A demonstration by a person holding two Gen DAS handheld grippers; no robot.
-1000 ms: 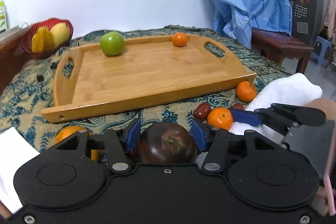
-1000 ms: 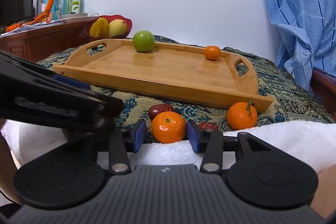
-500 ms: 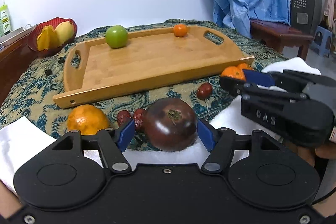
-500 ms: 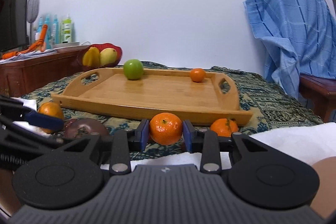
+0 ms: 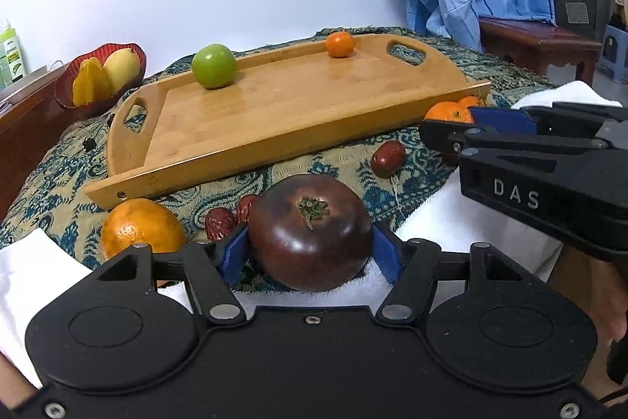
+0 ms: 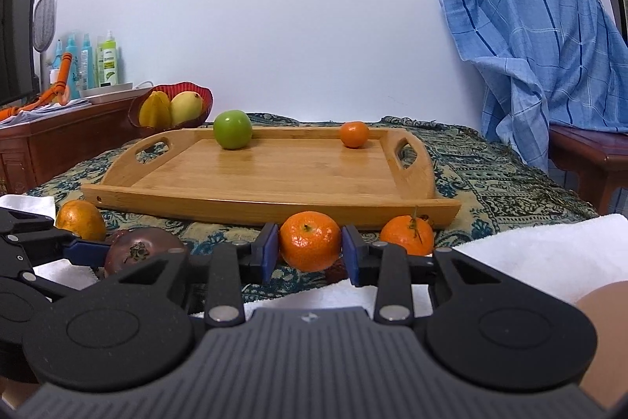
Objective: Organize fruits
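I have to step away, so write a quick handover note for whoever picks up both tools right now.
Left tool: pads against a dark purple tomato, low over the white towel.
Right tool: shut on a mandarin, in front of the wooden tray.
Done: a green apple and a small mandarin sit at the back of the tray.
Left: both held fruits go on the tray. On the cloth remain an orange, another mandarin and several red dates.
The red bowl of yellow fruit stands apart behind the tray.
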